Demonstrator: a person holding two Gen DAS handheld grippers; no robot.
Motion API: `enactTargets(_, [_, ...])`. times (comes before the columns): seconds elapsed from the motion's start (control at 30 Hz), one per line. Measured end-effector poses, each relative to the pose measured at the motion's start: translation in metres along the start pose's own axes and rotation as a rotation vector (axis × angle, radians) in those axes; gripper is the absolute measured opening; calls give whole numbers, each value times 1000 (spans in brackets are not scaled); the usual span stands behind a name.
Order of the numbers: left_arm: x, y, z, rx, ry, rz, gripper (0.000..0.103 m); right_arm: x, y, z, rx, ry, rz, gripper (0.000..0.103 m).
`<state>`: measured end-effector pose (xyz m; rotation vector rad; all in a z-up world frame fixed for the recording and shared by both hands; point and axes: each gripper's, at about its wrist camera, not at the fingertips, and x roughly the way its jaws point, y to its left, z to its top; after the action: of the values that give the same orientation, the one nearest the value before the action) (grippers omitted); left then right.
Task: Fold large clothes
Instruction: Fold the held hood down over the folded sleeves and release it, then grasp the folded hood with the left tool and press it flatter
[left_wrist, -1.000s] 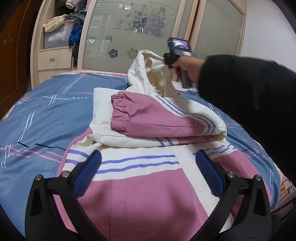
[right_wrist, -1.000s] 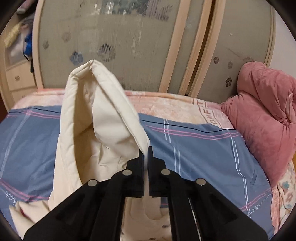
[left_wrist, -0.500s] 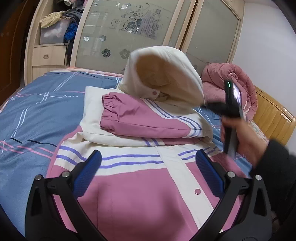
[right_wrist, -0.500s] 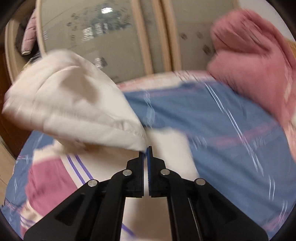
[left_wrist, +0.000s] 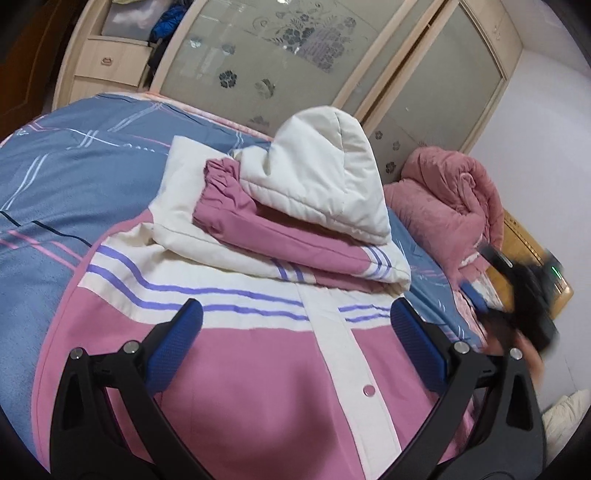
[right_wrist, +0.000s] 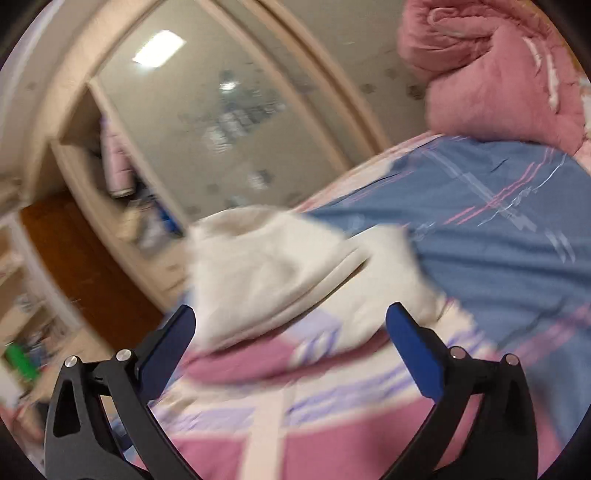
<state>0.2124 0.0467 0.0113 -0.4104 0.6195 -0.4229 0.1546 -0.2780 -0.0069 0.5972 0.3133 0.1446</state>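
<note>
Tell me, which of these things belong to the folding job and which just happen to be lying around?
Job: pink-and-cream striped hooded jacket, its cream quilted hood.

Lying about: crumpled pink quilt, blue plaid bedsheet, frosted floral wardrobe doors, clothes on wooden shelf.

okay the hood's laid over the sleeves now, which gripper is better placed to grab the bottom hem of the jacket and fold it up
Probably left. The left gripper hangs open directly over the jacket lower body, nearest the hem. The right gripper is also open, but sits off the jacket's side, aimed at the hood.
</note>
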Motion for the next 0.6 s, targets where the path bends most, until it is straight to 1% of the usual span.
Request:
enactTargets(0.03, [-1, -1, 0, 7, -12, 11, 101, -13, 5, -15, -42, -24, -13, 102])
enactTargets(0.07, [-2, -3, -1, 19, -20, 29, 101, -19, 12, -26, -102, -28, -48, 102])
enactTargets(0.1, [-3, -7, -3, 47, -22, 72, 101, -19, 17, -35, -166, -16, -108, 102])
enactTargets(0.13, [-4, -12, -6, 81, -17, 117, 101, -11, 29, -46, -267, 39, -215, 102])
enactTargets(0.17, [-4, -15, -8, 109, -12, 149, 101, -6, 33, -50, -319, 74, -247, 102])
enactTargets(0.2, [-5, -22, -13, 159, 1, 189, 101, -6, 37, -54, -349, 89, -243, 102])
enactTargets(0.27, [-8, -33, -23, 233, 23, 235, 101, -14, 45, -57, -403, 93, -252, 102])
enactTargets(0.3, [-10, -35, -26, 245, 27, 242, 101, -18, 48, -57, -445, 91, -259, 102])
enactTargets(0.33, [-13, -38, -30, 250, 33, 241, 101, -26, 51, -56, -479, 68, -276, 102])
enactTargets(0.43, [-19, -42, -38, 232, 40, 201, 101, -35, 41, -51, -445, 67, -246, 102])
enactTargets(0.5, [-20, -43, -40, 216, 36, 183, 101, -41, 25, -47, -357, 74, -219, 102])
enactTargets(0.6, [-14, -41, -36, 151, 57, 112, 101, -46, 10, -40, -254, 88, -178, 102])
